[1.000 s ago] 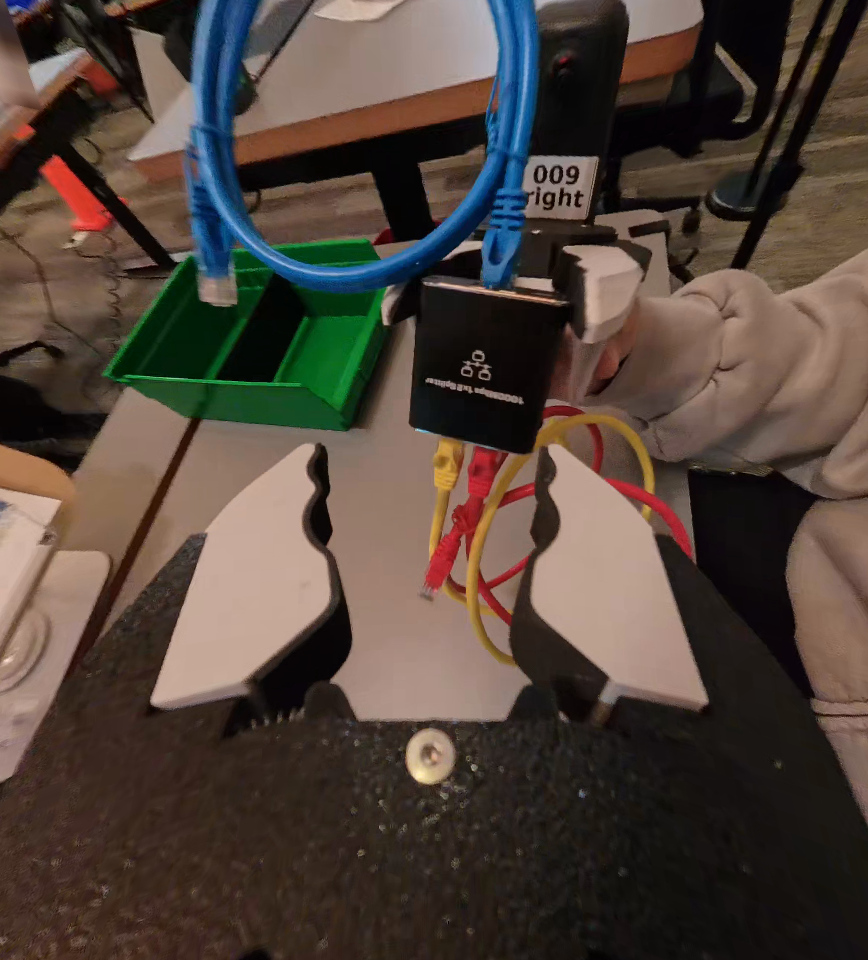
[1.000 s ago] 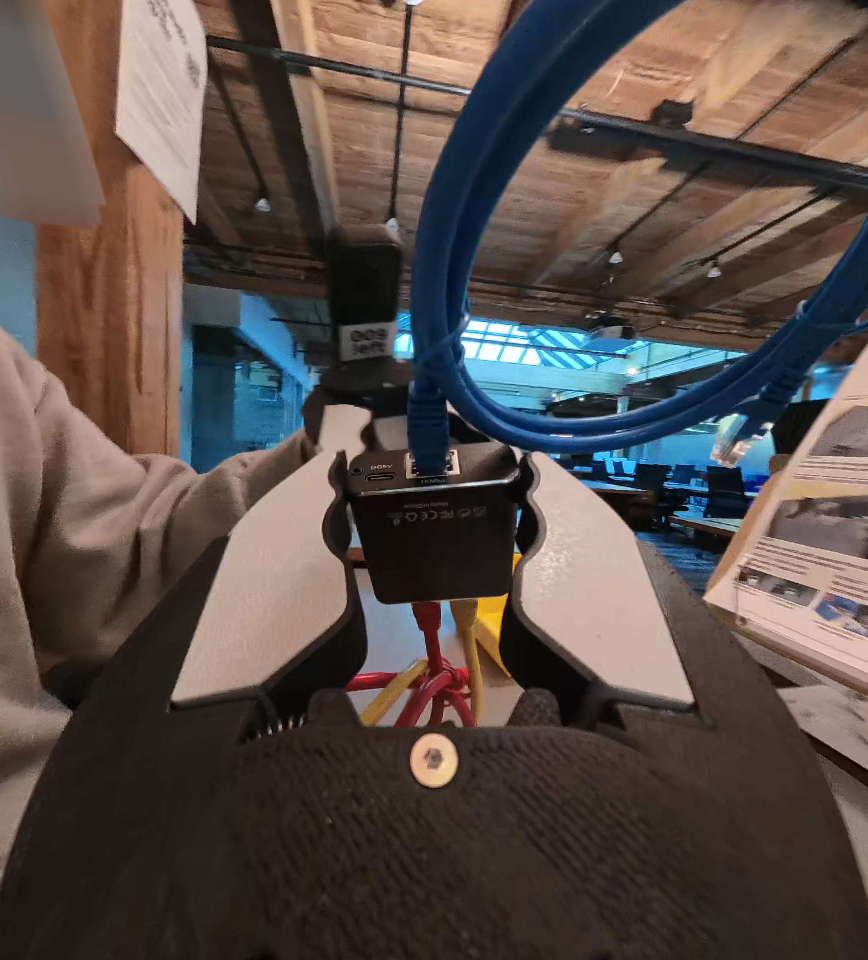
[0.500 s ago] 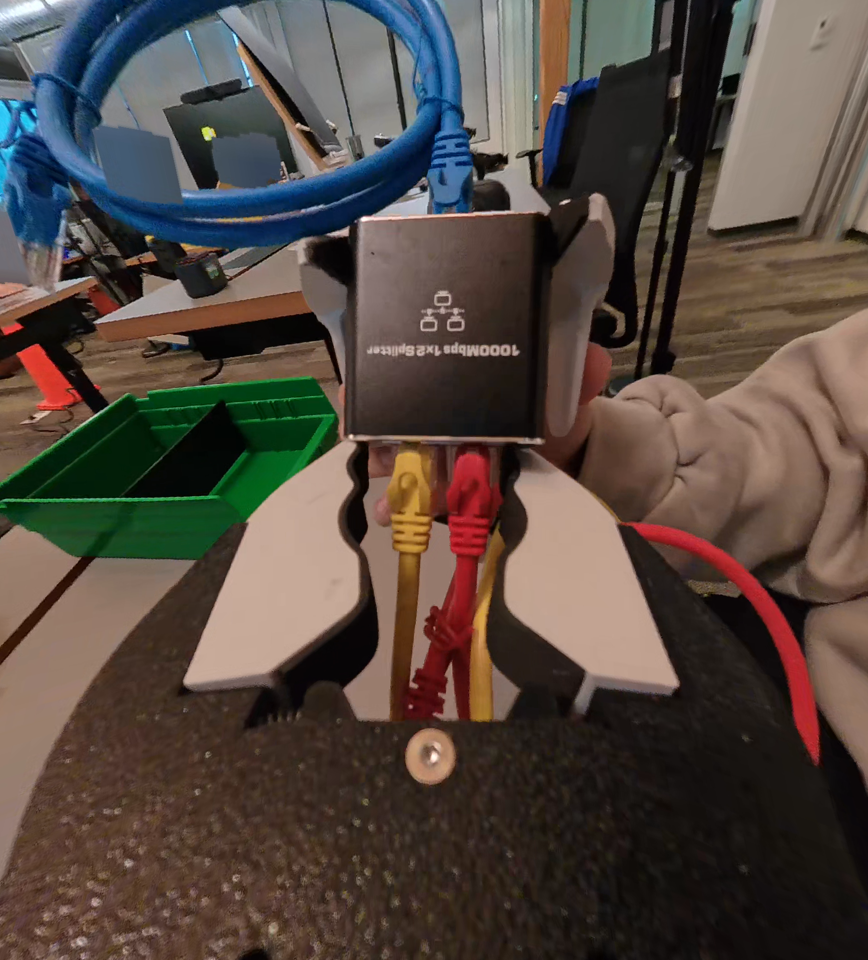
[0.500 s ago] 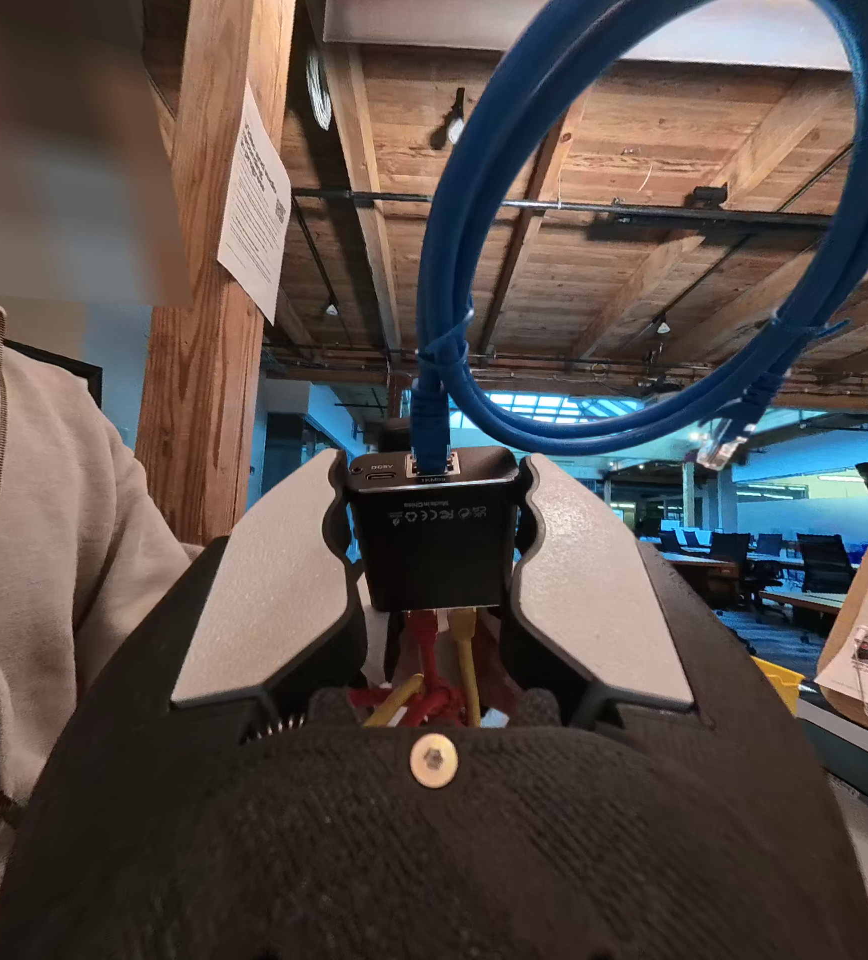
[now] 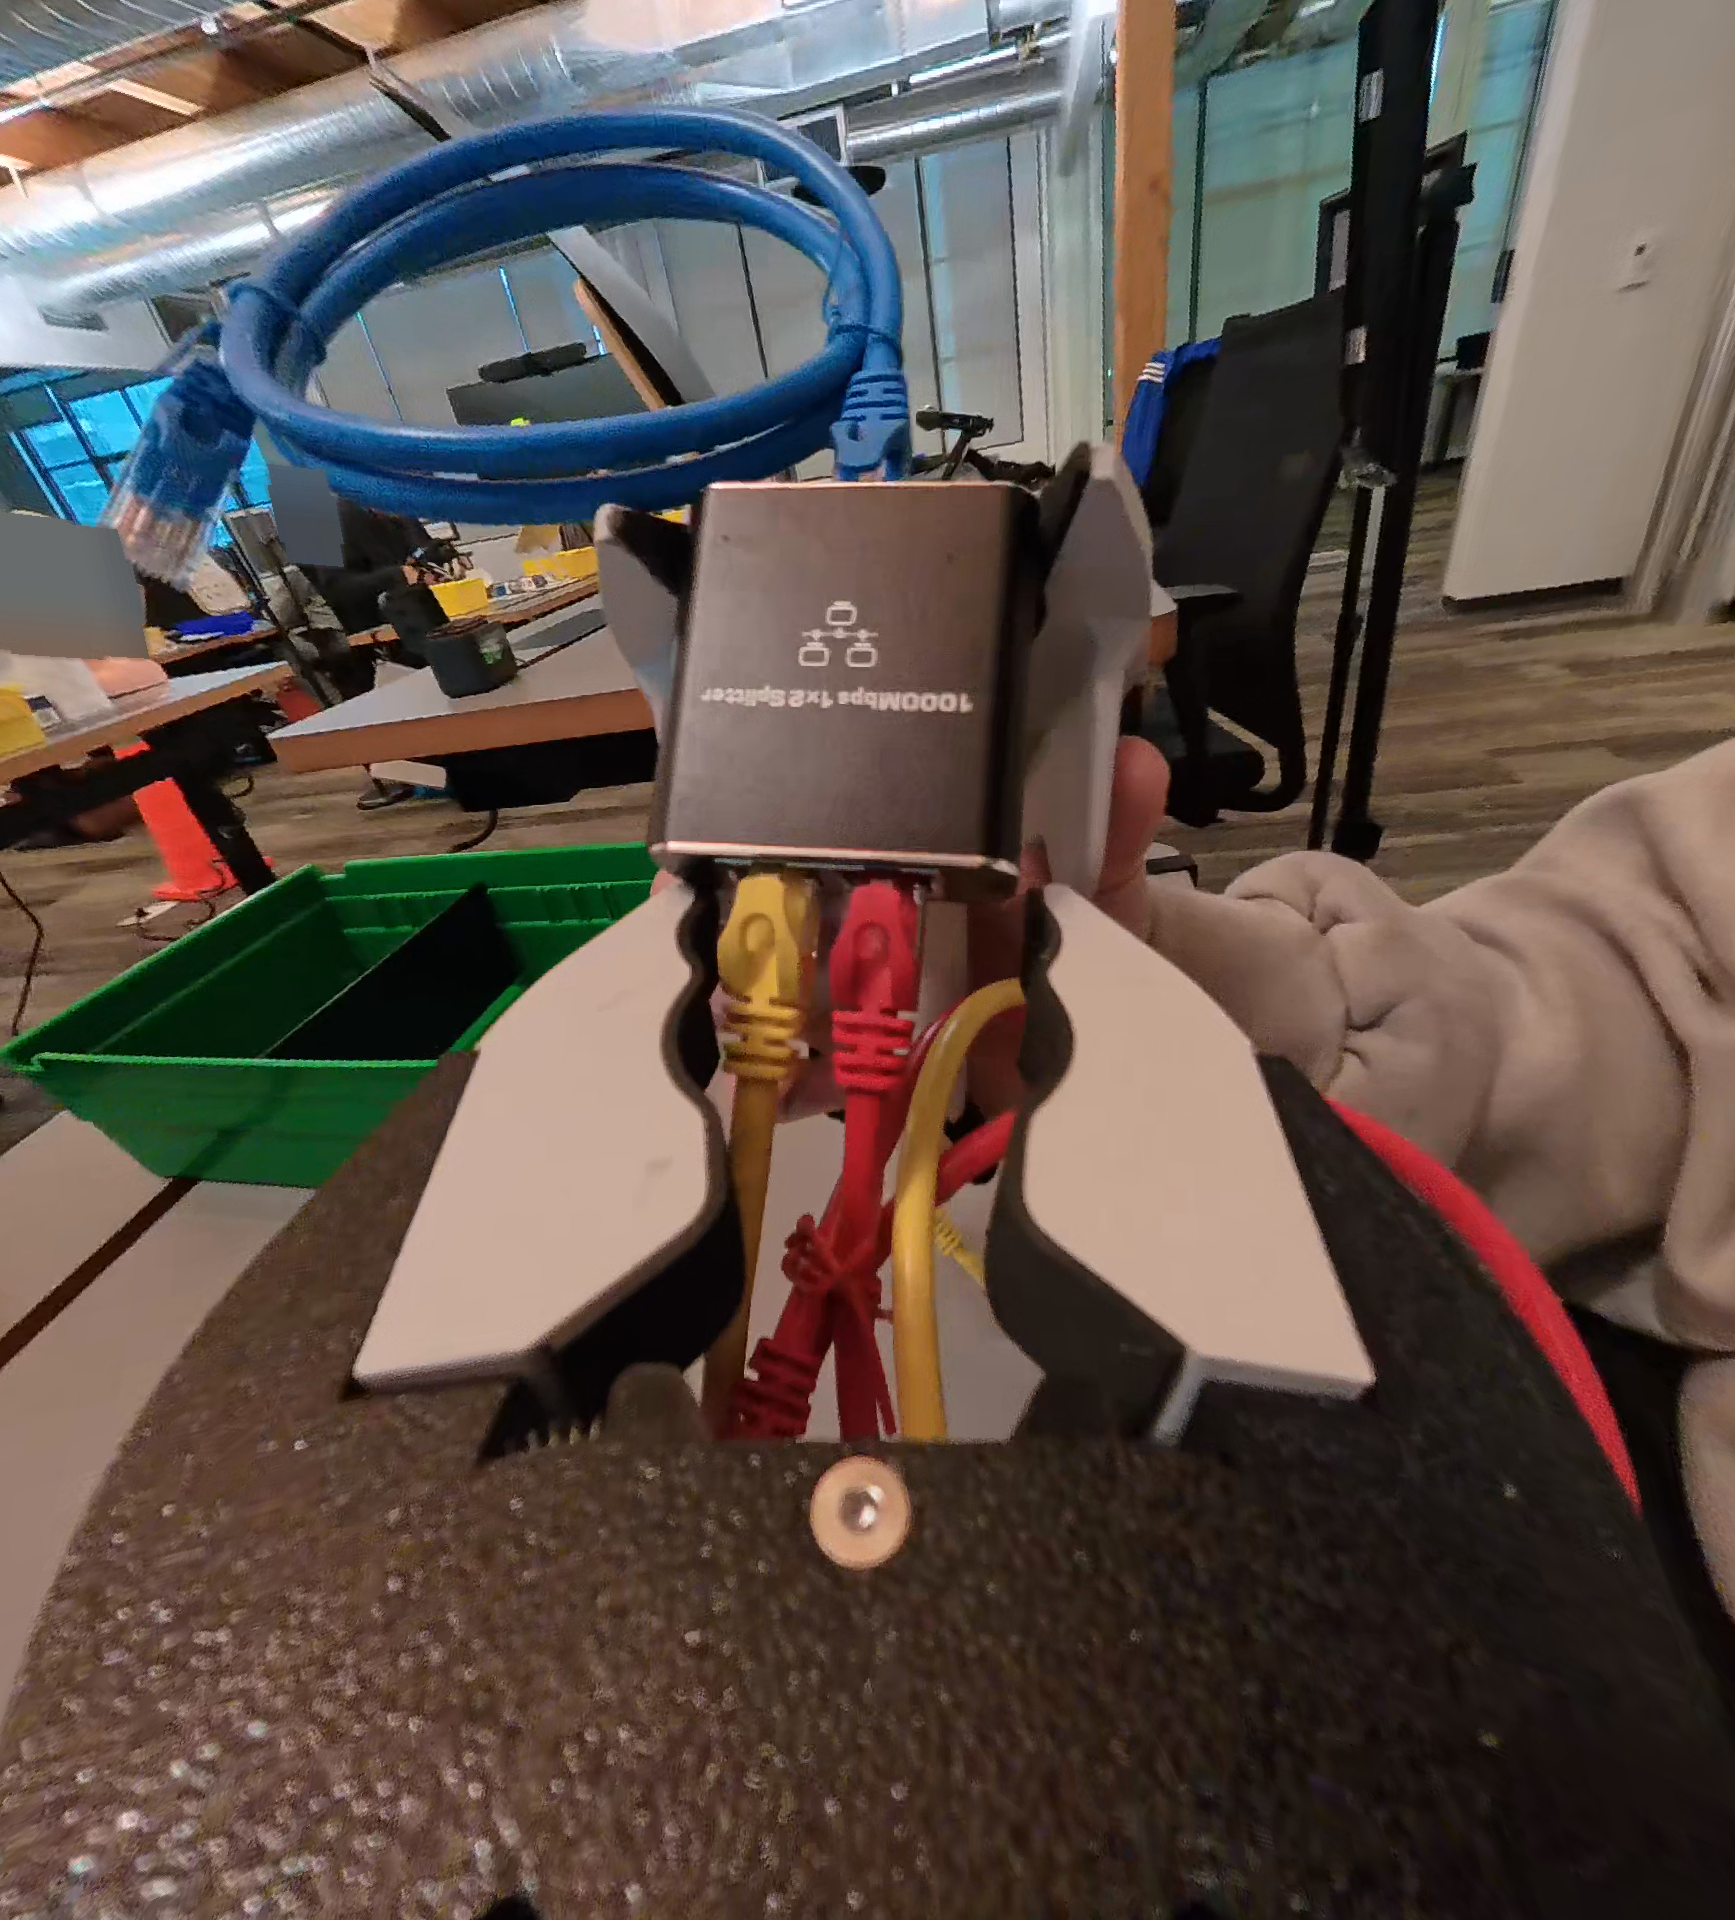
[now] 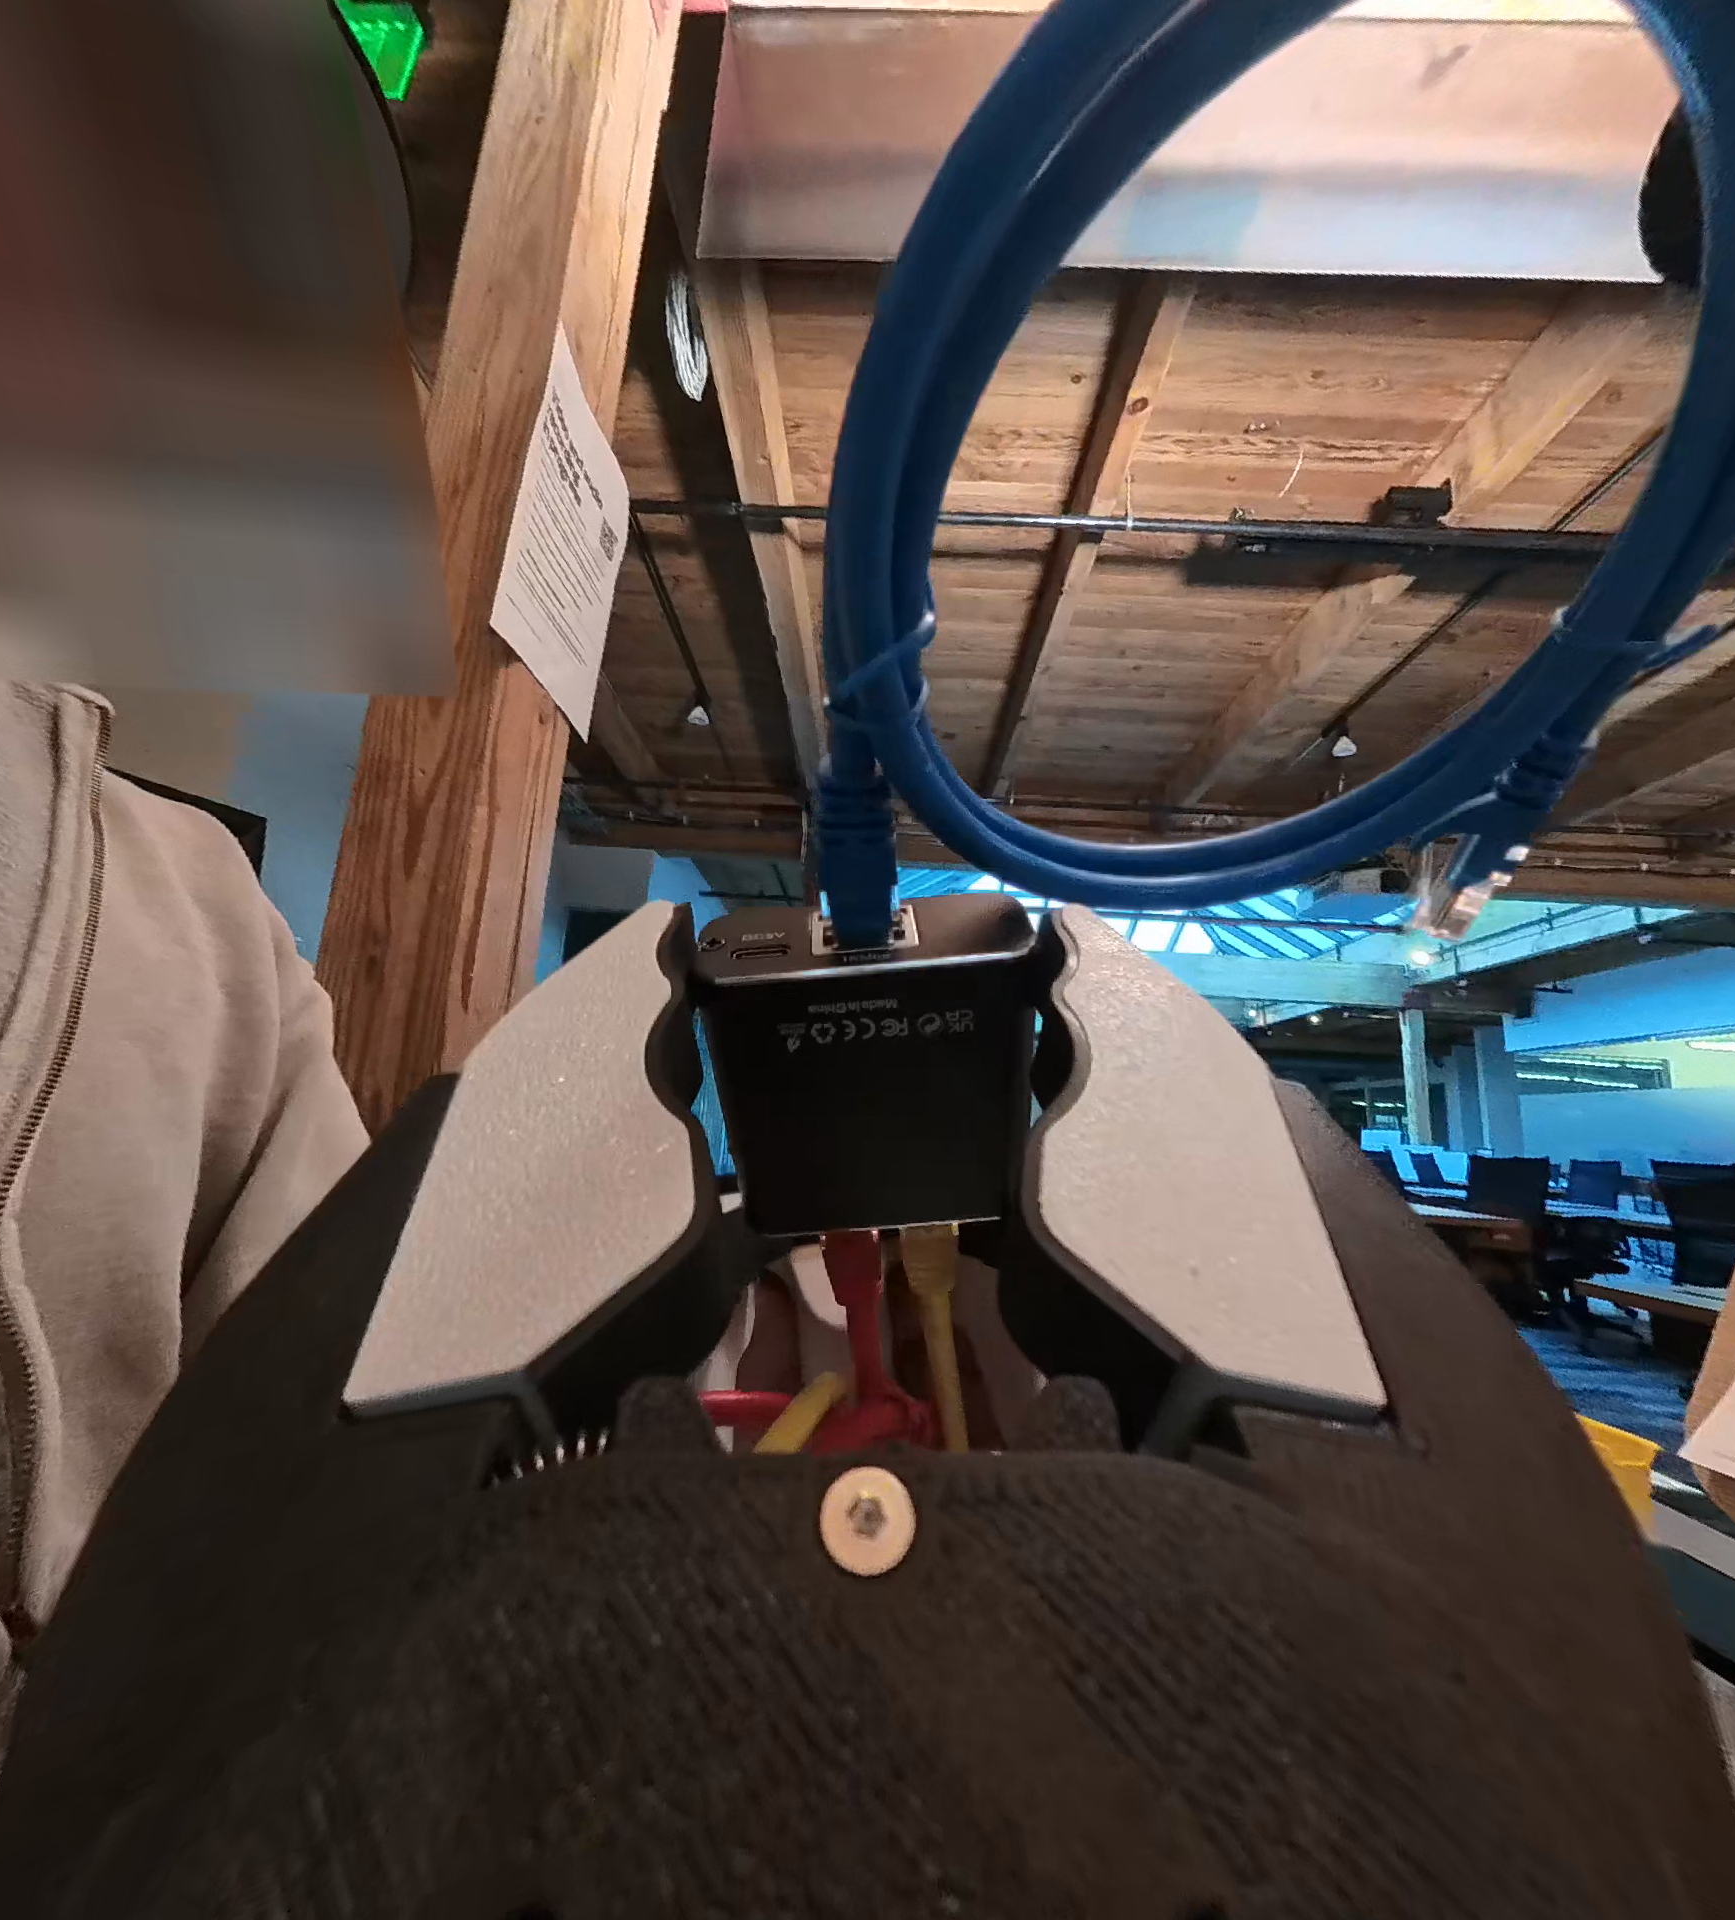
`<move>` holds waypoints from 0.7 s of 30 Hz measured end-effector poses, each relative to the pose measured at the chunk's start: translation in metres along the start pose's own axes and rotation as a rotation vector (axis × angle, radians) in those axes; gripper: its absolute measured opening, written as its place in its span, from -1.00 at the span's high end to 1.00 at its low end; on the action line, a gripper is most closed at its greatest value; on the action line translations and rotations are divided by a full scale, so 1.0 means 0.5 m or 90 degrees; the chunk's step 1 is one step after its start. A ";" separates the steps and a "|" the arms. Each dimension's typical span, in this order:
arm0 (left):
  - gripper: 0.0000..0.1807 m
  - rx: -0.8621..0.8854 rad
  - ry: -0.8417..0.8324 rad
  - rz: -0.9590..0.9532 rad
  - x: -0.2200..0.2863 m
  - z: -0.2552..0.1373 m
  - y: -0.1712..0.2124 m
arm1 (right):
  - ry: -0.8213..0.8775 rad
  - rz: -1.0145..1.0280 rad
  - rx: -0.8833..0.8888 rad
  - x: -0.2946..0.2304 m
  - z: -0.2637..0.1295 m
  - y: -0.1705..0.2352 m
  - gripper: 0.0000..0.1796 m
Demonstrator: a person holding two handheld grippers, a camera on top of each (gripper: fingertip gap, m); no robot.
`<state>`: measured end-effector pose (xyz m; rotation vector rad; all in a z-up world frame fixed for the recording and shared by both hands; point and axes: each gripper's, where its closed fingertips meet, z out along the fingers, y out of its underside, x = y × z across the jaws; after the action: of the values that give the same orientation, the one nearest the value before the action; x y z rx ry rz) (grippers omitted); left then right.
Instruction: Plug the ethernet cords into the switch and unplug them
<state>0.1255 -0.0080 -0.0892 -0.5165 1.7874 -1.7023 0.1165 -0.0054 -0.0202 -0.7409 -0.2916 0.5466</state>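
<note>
Gripping the black switch (image 6: 868, 1081) by its two sides, the right claw (image 6: 868, 935) is clenched on it at the centre of the right wrist view; a blue cord (image 6: 1258, 520) is plugged into its upper end and loops across the top of the frame, its free plug (image 6: 1455, 894) dangling at the right; a red cord (image 5: 868, 997) and a yellow cord (image 5: 764, 987) are plugged into the lower end, side by side; the left claw (image 5: 868, 935) stands released, its fingers (image 5: 572, 1153) either side of those two plugs, whether touching them I cannot tell; a green bin (image 5: 219, 1049) sits on the counter (image 5: 42, 1351) at the left of the left wrist view.
</note>
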 end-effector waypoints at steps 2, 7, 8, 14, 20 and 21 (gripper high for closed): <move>0.41 0.009 0.005 -0.017 -0.002 -0.003 0.000 | -0.006 0.003 -0.008 -0.003 0.001 0.004 0.30; 0.33 0.064 -0.007 -0.021 -0.009 -0.017 -0.030 | -0.007 0.008 -0.017 -0.002 0.003 0.014 0.30; 0.33 0.061 -0.003 -0.022 -0.006 -0.016 -0.032 | -0.008 0.012 -0.005 -0.003 0.003 0.012 0.30; 0.31 0.073 0.004 -0.033 -0.003 -0.007 -0.031 | -0.016 0.040 0.035 -0.006 0.008 0.012 0.30; 0.31 0.089 -0.008 -0.052 -0.006 -0.008 -0.026 | -0.013 0.044 0.018 -0.003 0.009 0.027 0.30; 0.31 0.081 -0.011 -0.050 -0.007 -0.009 -0.023 | -0.014 0.048 0.013 -0.003 0.009 0.029 0.30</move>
<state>0.1235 -0.0037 -0.0772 -0.5508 1.6534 -1.8460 0.1080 0.0052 -0.0274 -0.7287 -0.2784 0.6277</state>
